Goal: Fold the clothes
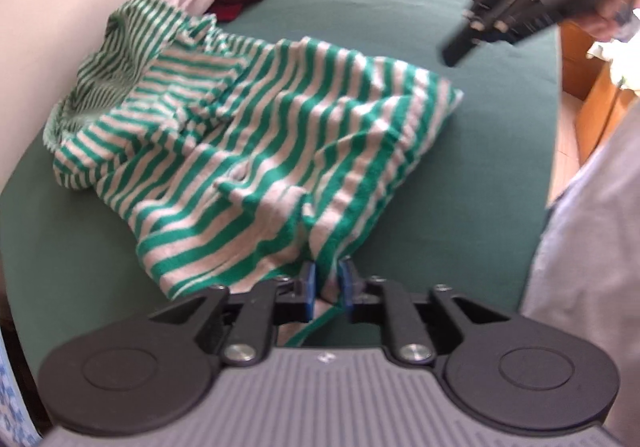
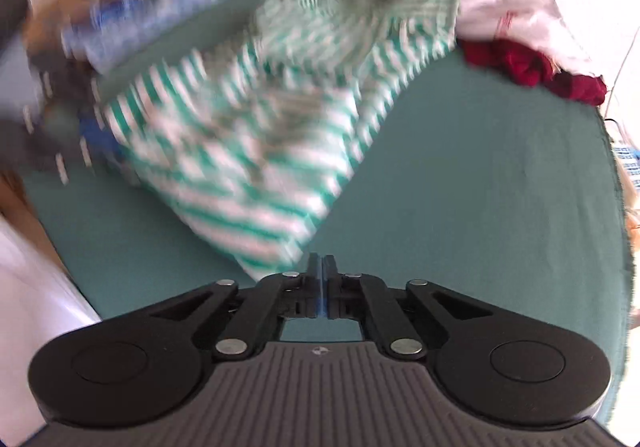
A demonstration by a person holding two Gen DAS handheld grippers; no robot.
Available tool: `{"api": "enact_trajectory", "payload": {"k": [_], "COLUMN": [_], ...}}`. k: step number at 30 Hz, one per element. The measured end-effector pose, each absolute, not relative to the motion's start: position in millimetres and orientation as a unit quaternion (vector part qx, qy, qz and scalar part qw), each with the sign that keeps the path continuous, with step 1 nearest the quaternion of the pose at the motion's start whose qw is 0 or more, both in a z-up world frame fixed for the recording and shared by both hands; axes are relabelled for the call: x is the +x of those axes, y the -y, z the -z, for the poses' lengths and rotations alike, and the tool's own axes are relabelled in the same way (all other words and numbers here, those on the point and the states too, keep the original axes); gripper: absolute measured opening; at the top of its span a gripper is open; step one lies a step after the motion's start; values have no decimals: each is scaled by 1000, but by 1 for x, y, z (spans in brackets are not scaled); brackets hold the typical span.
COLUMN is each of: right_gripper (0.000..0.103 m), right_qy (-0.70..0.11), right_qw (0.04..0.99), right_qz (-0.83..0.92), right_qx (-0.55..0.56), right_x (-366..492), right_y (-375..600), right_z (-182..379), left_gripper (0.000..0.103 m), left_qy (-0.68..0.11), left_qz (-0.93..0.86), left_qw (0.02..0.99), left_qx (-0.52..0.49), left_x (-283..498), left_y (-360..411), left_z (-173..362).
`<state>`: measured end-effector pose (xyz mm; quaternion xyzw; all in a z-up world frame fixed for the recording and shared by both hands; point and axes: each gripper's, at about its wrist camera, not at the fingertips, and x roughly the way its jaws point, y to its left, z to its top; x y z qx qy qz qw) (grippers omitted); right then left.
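Striped green-and-white clothing (image 1: 256, 151) is spread crumpled on the green table cover (image 1: 460, 183), its near hem lying between the blue pads of the left gripper (image 1: 328, 283), whose jaws stand slightly apart around the fabric. The right gripper (image 2: 322, 267) is held with jaws together and nothing between them, the garment's corner at its 11 o'clock. A dark red cloth (image 2: 532, 67) is seen at 1 o'clock.
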<state>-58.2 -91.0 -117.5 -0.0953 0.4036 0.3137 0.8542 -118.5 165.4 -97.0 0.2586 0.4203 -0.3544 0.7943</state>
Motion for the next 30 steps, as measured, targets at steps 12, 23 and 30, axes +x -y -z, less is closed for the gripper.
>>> {"api": "enact_trajectory", "payload": {"k": [12, 23, 30], "right_gripper": [5, 27, 1], "right_qy": [-415, -384, -420], "right_qw": [864, 812, 818], "right_qz": [-278, -425, -390], "right_qx": [-70, -111, -50], "right_x": [-10, -2, 26], "right_y": [61, -46, -52], "right_z": [143, 132, 145], "left_gripper": [38, 51, 47], "left_qy": [-438, -415, -424], "left_qz": [279, 187, 145], "left_qw": [840, 888, 894], "left_qx": [160, 73, 11], "left_x": [-62, -90, -86], "left_y": [-193, -248, -271], "left_z": [115, 105, 115]}}
